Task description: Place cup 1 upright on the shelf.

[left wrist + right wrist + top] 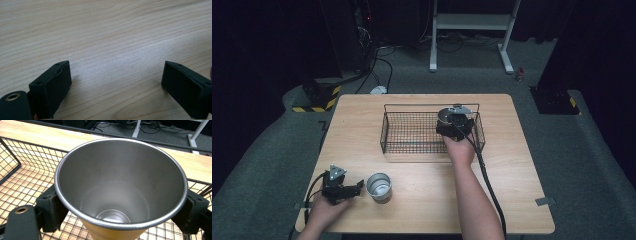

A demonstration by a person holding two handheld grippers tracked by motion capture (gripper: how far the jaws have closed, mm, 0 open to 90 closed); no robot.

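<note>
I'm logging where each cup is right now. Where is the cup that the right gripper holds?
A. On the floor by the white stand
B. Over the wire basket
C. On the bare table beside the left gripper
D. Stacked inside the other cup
B: the right gripper has its jaws closed on the cup, with the wire basket mesh under and around it; the other cup stands on the table.

- Left tongs (358, 187): black, blocky, with a grey three-cornered plate on top and a black cable trailing off.
- Right tongs (455, 121): black, with a thick black cable.
- Jaws: matte black rectangular blocks with small holes; a brass-ringed hole sits beside one.
- Forearms: bare, no sleeves.
</note>
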